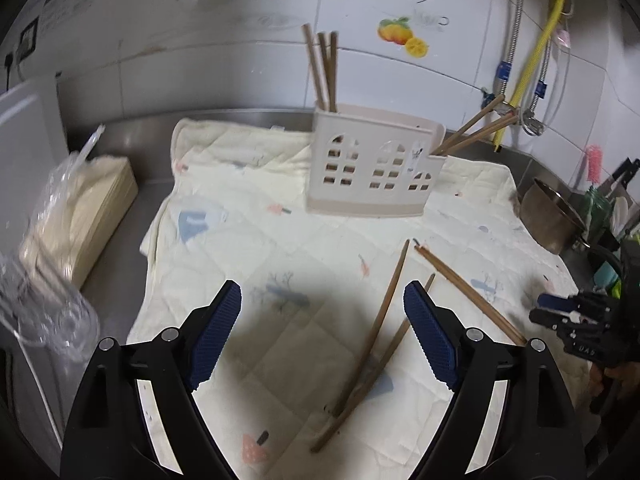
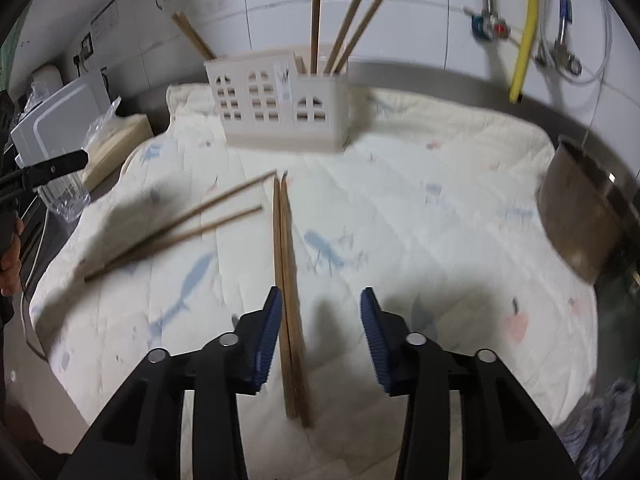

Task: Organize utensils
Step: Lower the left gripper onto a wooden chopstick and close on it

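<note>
**Two pairs of chopsticks left on the cloth, both grippers open**

Four loose wooden chopsticks lie on the quilted cloth (image 2: pixel 400 208) in front of the white holder (image 2: pixel 280 100), which already has several chopsticks standing in its left and right compartments.

One pair (image 2: pixel 290 300) lies side by side, touching, its long axis running almost straight away from the right gripper (image 2: pixel 320 336) toward the holder. The near ends sit between that gripper's spread fingers, close against the left pad (image 2: pixel 268 344); the jaws stand apart and grip nothing. The other pair (image 1: pixel 376 344) lies crossed near its close end, its far tips angled up toward the holder. It rests just inside the right finger of the left gripper (image 1: pixel 322 336), which is also wide open and empty.

The sticks look light, stiff and thin, with smooth sides that could roll or scissor apart under a pinch. A hold somewhat back from the middle, squeezing across both sticks at once, would probably keep a pair together and leave enough free length to drop into a compartment. The soft cloth gives under the pads, so the fingers may need to press down slightly to get around the sticks.
</note>
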A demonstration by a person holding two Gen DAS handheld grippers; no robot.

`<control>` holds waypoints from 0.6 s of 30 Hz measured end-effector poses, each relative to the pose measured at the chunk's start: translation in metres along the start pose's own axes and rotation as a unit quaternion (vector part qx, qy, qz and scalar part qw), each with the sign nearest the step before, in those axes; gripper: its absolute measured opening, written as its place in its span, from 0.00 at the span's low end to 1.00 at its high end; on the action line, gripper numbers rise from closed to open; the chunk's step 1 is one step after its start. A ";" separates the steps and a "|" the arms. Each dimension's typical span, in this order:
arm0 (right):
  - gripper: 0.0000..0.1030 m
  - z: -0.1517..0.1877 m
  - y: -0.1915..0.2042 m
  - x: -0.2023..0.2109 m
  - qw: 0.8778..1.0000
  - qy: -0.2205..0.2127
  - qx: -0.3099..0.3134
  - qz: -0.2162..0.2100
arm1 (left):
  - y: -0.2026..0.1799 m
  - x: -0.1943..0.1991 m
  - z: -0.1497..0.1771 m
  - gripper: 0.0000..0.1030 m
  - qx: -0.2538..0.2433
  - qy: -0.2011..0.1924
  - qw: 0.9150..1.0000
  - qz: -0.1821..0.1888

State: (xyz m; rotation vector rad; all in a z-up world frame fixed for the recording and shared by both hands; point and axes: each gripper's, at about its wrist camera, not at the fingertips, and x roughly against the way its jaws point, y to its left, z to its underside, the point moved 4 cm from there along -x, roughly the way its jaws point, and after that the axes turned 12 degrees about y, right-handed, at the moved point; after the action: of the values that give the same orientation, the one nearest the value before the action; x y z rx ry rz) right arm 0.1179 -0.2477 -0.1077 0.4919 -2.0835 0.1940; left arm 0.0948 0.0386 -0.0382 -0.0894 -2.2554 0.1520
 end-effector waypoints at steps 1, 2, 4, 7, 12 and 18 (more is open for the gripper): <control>0.31 0.003 0.001 -0.002 1.000 0.003 0.003 0.000 | 0.002 -0.001 0.004 0.81 0.003 0.003 1.000 0.000; 0.30 0.005 0.003 -0.004 1.000 0.006 0.005 0.001 | 0.003 -0.003 0.007 0.81 0.005 0.008 1.000 0.000; 0.26 0.008 0.005 -0.007 1.000 0.010 0.010 0.001 | 0.004 -0.005 0.011 0.81 0.007 0.013 1.000 -0.002; 0.22 0.011 0.009 -0.012 1.000 0.017 0.018 0.001 | 0.007 -0.008 0.017 0.81 0.009 0.020 1.000 -0.002; 0.17 0.015 0.011 -0.019 0.999 0.030 0.029 0.004 | 0.013 -0.011 0.023 0.81 0.017 0.026 1.000 -0.004; 0.14 0.016 0.014 -0.022 0.998 0.035 0.044 0.015 | 0.016 -0.015 0.026 0.81 0.016 0.035 0.999 -0.005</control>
State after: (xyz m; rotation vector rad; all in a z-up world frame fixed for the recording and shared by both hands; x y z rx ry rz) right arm 0.1095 -0.2347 -0.1343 0.5009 -2.0200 0.3172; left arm 0.0839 0.0506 -0.0682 -0.0649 -2.1834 0.1761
